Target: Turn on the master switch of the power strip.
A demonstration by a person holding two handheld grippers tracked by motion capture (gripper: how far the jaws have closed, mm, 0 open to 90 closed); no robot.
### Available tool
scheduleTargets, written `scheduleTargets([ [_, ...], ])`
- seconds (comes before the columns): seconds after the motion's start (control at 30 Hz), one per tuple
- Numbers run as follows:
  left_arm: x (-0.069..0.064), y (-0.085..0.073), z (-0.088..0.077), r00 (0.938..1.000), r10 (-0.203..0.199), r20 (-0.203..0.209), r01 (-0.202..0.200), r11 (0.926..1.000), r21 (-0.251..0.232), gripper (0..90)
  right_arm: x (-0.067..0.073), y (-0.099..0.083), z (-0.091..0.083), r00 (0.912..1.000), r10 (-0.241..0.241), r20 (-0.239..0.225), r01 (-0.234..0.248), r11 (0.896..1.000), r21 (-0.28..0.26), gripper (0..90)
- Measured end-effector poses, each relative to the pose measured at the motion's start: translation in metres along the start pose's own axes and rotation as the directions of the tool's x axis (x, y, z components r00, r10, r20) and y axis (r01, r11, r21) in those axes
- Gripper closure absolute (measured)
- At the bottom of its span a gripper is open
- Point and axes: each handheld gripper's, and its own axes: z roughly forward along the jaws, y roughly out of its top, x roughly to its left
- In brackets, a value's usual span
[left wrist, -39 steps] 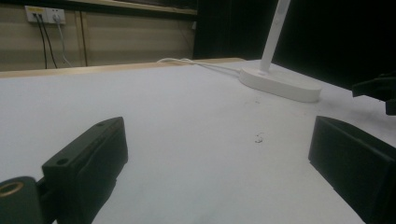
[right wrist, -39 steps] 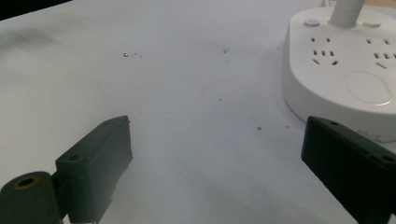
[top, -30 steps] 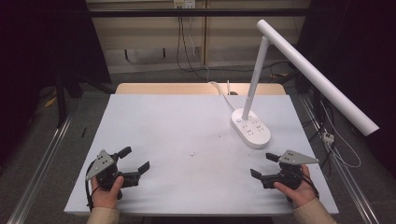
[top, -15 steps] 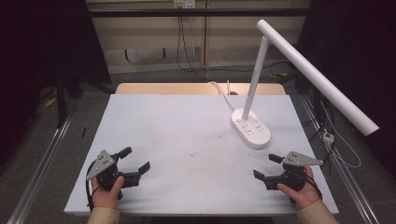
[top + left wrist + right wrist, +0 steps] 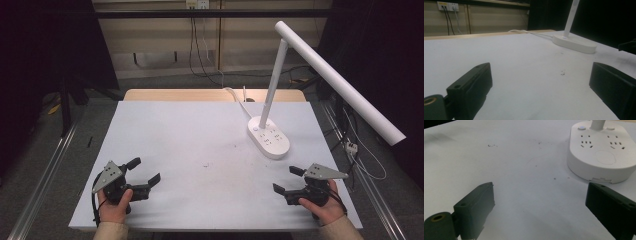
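The left gripper (image 5: 145, 170) has its jaws spread wide with nothing between them, only bare white surface showing in the gap in the left gripper view (image 5: 540, 82). It sits low over the desk (image 5: 200, 145) at about 7 o'clock in the high view, held by the person's left hand (image 5: 114, 202), with its grey three-cornered plate on top and the jaws aimed toward 2 o'clock.

The right gripper (image 5: 287, 180) also has its jaws wide apart and empty; in the right gripper view (image 5: 539, 205) the gap shows plain desk with a few dark specks. It rests near the desk's front edge at about 5 o'clock in the high view, held by the right hand (image 5: 325, 207), jaws pointing toward 10 o'clock. The two grippers are well apart, one near each front corner.

The only thing standing on the desk is a white desk lamp (image 5: 272, 75). Its oval base (image 5: 268, 137) lies at about 2 o'clock, carries socket slots on its top face, and shows just beyond the right gripper's jaws in the right gripper view (image 5: 602, 155). A slim post rises from the base's far end, and a long white bar head (image 5: 340, 80) slopes down toward 4 o'clock, out past the desk's right edge. A white cord (image 5: 237, 97) runs from the base toward 12 o'clock, over the far edge.
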Motion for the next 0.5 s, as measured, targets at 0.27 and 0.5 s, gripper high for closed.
scheduleTargets([
  [0.27, 0.0005, 0.0002, -0.0002, 1.0, -0.003, 0.0, 0.003, 1.0, -0.002, 4.3, -0.0017, -0.0027, -0.002, 1.0, -0.002, 0.004, 0.002, 1.0, -0.002, 8.5],
  [0.5, -0.0003, 0.0006, 0.0009, 1.0, -0.001, -0.004, 0.001, 1.0, 0.001, 4.3, -0.0019, -0.0019, -0.0051, 1.0, 0.003, 0.003, -0.003, 1.0, -0.018, 8.5],
])
